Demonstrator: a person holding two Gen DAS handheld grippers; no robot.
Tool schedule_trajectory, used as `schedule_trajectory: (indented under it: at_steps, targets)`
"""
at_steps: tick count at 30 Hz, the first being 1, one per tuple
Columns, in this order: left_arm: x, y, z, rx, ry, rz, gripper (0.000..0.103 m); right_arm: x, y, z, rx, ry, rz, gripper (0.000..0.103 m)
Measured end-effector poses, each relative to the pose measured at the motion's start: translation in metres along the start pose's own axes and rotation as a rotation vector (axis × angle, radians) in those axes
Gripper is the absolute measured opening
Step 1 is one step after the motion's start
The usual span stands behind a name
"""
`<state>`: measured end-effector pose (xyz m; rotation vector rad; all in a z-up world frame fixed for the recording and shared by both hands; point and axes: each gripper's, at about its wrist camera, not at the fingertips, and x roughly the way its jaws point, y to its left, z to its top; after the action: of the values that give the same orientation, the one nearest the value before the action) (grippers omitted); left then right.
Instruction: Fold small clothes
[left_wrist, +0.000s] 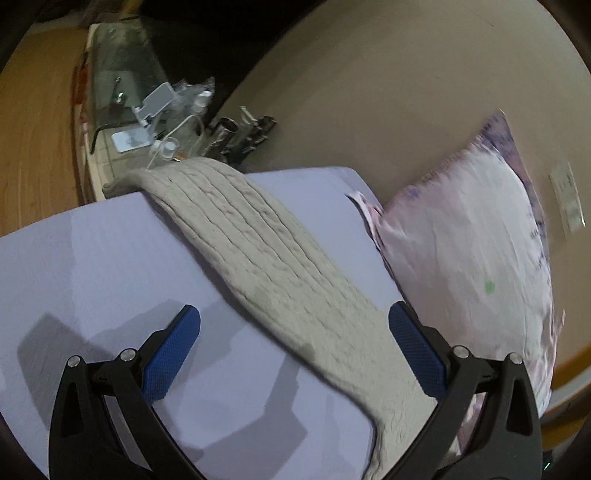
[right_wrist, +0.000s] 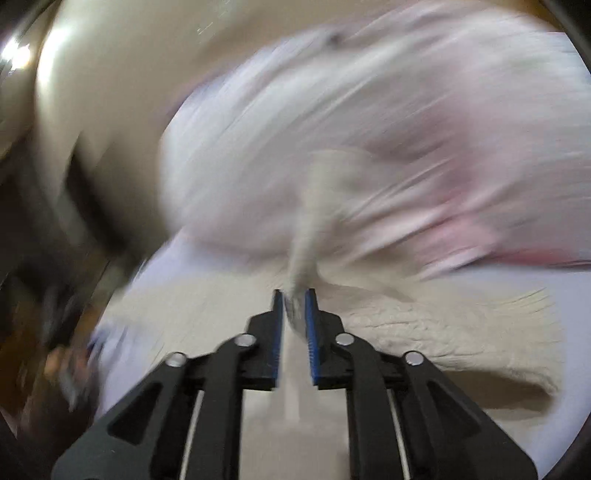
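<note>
A beige ribbed knit garment (left_wrist: 266, 251) lies stretched diagonally across the lavender sheet (left_wrist: 92, 258). My left gripper (left_wrist: 295, 332) is open and empty, its blue pads on either side of the garment's near part and just above it. In the blurred right wrist view, my right gripper (right_wrist: 295, 306) is shut on a corner of the same beige garment (right_wrist: 424, 332), and a strip of it (right_wrist: 314, 221) is pulled up taut from the jaws.
A pale pink and purple pillow (left_wrist: 472, 240) leans against the beige wall (left_wrist: 369, 74) to the right; it fills the right wrist view (right_wrist: 369, 129). A glass-topped side table (left_wrist: 122, 96) with cables and small clutter stands beyond the bed's far corner.
</note>
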<state>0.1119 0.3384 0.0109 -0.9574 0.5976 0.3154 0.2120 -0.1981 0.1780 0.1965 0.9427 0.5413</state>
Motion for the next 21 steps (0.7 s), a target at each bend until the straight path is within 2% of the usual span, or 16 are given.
schedule_trajectory:
  at_steps: [1, 2, 3, 4, 5, 6, 9, 11, 12, 13, 14, 15, 16, 18, 20, 21]
  targets:
    - [0.002, 0.002, 0.003, -0.01, -0.006, -0.001, 0.102, 0.017, 0.018, -0.008, -0.018, 0.064, 0.04, 0.027]
    - [0.003, 0.003, 0.006, -0.016, -0.016, -0.002, 0.102, 0.022, 0.023, -0.011, -0.019, 0.078, 0.054, 0.038]
    - [0.005, 0.004, 0.01, -0.026, -0.021, 0.001, 0.102, 0.02, 0.025, -0.015, -0.004, 0.069, 0.073, 0.045]
    - [0.007, 0.005, 0.014, -0.037, -0.025, 0.003, 0.102, 0.014, 0.023, -0.016, 0.011, 0.05, 0.071, 0.058]
    - [0.008, 0.007, 0.018, -0.048, -0.031, 0.0, 0.102, 0.002, 0.014, -0.016, 0.036, 0.013, 0.047, 0.064]
    - [0.01, 0.01, 0.022, -0.06, -0.039, -0.004, 0.101, -0.008, 0.006, -0.017, 0.054, -0.009, 0.03, 0.065]
    - [0.012, 0.018, 0.034, -0.107, -0.062, 0.002, 0.089, -0.041, -0.039, -0.017, 0.134, -0.06, -0.016, 0.069]
    - [0.013, 0.026, 0.041, -0.147, -0.07, 0.006, 0.067, -0.06, -0.065, -0.018, 0.186, -0.087, -0.045, 0.072]
    - [0.015, 0.033, 0.045, -0.178, -0.068, 0.013, 0.059, -0.065, -0.073, -0.019, 0.199, -0.092, -0.054, 0.073]
    - [0.017, 0.039, 0.048, -0.202, -0.065, 0.013, 0.041, -0.067, -0.079, -0.02, 0.207, -0.094, -0.06, 0.073]
    - [0.02, 0.043, 0.052, -0.216, -0.055, 0.026, 0.019, -0.074, -0.082, -0.023, 0.214, -0.098, -0.066, 0.073]
    - [0.021, 0.042, 0.055, -0.207, -0.051, 0.048, 0.009, -0.08, -0.088, -0.025, 0.223, -0.102, -0.072, 0.073]
    - [0.02, 0.036, 0.057, -0.173, -0.057, 0.068, 0.008, -0.076, -0.093, -0.026, 0.228, -0.104, -0.077, 0.073]
    - [0.012, -0.004, 0.057, -0.011, -0.096, 0.098, 0.007, -0.087, -0.098, -0.029, 0.24, -0.118, -0.078, 0.073]
    - [0.003, -0.063, 0.045, 0.195, -0.127, 0.066, 0.007, -0.089, -0.104, -0.026, 0.244, -0.132, -0.08, 0.073]
    - [-0.002, -0.104, 0.029, 0.331, -0.136, 0.02, 0.007, -0.087, -0.109, -0.023, 0.247, -0.138, -0.078, 0.073]
